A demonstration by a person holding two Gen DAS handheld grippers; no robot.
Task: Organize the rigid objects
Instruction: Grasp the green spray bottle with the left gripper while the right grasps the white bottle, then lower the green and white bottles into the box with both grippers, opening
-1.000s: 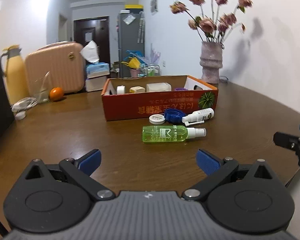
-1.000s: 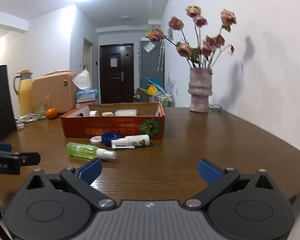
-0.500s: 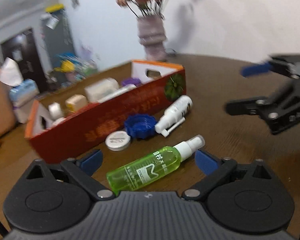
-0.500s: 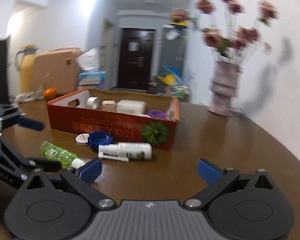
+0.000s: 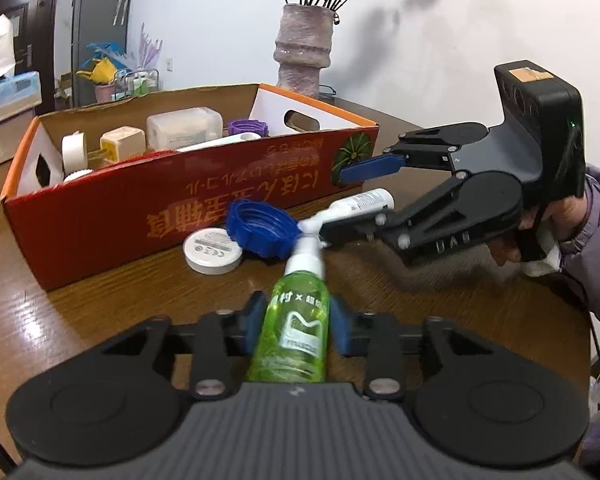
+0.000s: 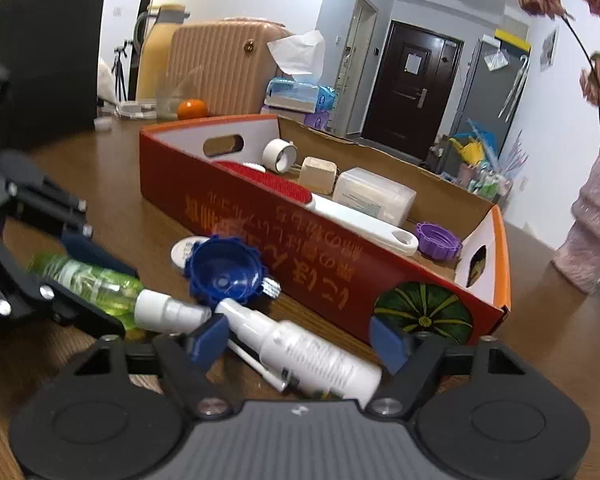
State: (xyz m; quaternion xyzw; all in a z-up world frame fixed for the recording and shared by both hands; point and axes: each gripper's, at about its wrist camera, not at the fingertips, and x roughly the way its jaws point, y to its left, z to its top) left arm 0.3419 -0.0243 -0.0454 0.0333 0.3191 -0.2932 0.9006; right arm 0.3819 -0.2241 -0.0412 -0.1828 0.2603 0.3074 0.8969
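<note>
My left gripper is shut on the green spray bottle, which lies on the wooden table; the bottle also shows in the right wrist view. My right gripper is open, its fingers on either side of the white spray bottle, which lies on the table; this bottle also shows in the left wrist view. A blue lid and a round white tin lie in front of the red cardboard box, which holds several items.
A pink vase of flowers stands behind the box. At the far table side are an orange, a glass, a beige suitcase and a black bag. The table edge is close on the right.
Both grippers moved in low over the table. The left one closed on the green bottle. The right one came around the white bottle, still open.
</note>
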